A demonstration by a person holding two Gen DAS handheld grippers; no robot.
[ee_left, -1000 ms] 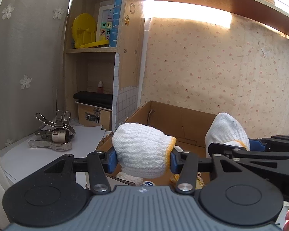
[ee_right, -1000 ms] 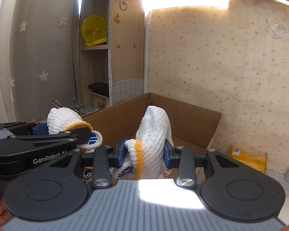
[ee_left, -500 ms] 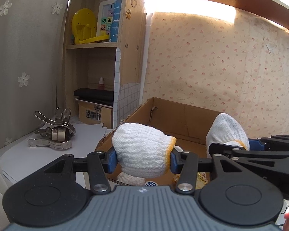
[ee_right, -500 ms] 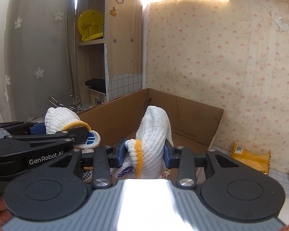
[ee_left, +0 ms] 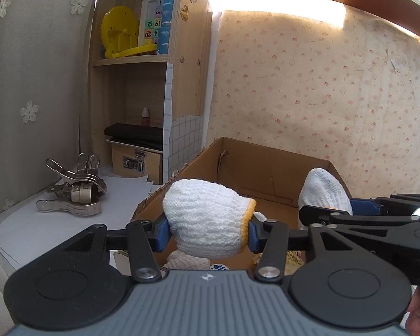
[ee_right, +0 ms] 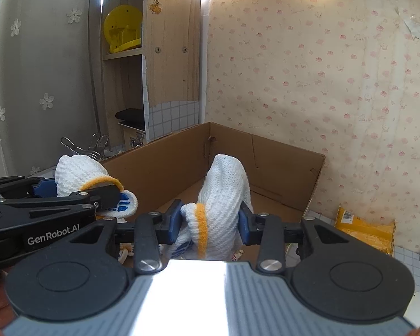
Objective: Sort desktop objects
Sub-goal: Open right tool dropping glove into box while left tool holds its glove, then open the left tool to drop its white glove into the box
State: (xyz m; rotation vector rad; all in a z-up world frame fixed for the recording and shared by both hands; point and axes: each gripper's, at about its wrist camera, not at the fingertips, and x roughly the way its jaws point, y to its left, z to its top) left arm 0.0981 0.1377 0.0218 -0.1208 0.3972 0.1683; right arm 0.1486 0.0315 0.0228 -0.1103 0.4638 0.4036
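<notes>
Each gripper holds a white knitted glove with an orange cuff over an open cardboard box [ee_left: 266, 165] [ee_right: 159, 162]. My left gripper [ee_left: 207, 235] is shut on a bunched glove [ee_left: 204, 212] above the box's near left corner. My right gripper [ee_right: 210, 224] has the other glove [ee_right: 224, 190] standing upright between its blue pads. Its jaws are opening, though the pads still touch the glove. In the right wrist view the left gripper [ee_right: 70, 193] and its glove [ee_right: 75, 173] sit at the left. In the left wrist view the right glove [ee_left: 324, 190] shows at the right.
Large metal clips [ee_left: 72, 193] lie on white paper left of the box. A wooden shelf unit holds a yellow plastic piece [ee_left: 120, 33] and a small latched box [ee_left: 134, 159]. A yellow packet [ee_right: 364, 229] lies right of the box. Small items lie on the box floor.
The right gripper's pads have parted slightly and the glove's cuff has slackened to the left. Both gloves stay over the box, and the left grip is unchanged.
</notes>
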